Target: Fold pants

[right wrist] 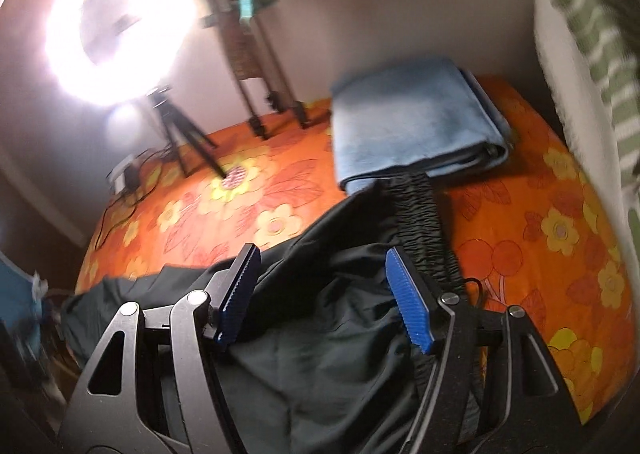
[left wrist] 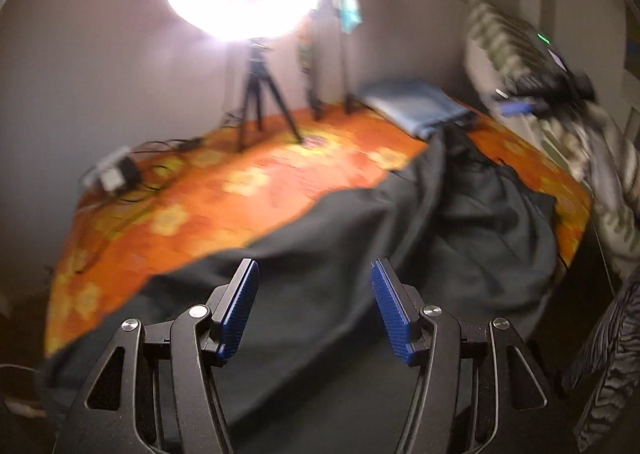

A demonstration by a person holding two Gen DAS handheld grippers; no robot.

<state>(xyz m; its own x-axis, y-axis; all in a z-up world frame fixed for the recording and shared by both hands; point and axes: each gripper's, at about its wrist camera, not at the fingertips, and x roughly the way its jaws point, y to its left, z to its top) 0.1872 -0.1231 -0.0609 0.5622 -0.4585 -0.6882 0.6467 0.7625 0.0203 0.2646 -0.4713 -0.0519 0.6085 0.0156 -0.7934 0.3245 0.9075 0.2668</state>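
Dark pants (left wrist: 360, 238) lie rumpled across the near side of an orange flowered bedspread (left wrist: 224, 189). My left gripper (left wrist: 314, 278) is open and empty, hovering just above the dark cloth. In the right wrist view the pants (right wrist: 320, 334) are bunched, with the gathered elastic waistband (right wrist: 420, 213) running away from me. My right gripper (right wrist: 324, 270) is open and empty above the cloth beside the waistband, and the right pad (right wrist: 408, 302) is close to the band. My right gripper also shows blurred at the far right of the left wrist view (left wrist: 540, 89).
A folded blue garment (right wrist: 412, 121) lies at the far end of the bedspread (right wrist: 540, 234). A ring light on a tripod (left wrist: 256, 109) stands on the bed with cables and a small box (left wrist: 116, 173). A green striped pillow (right wrist: 592, 33) lies along the right edge.
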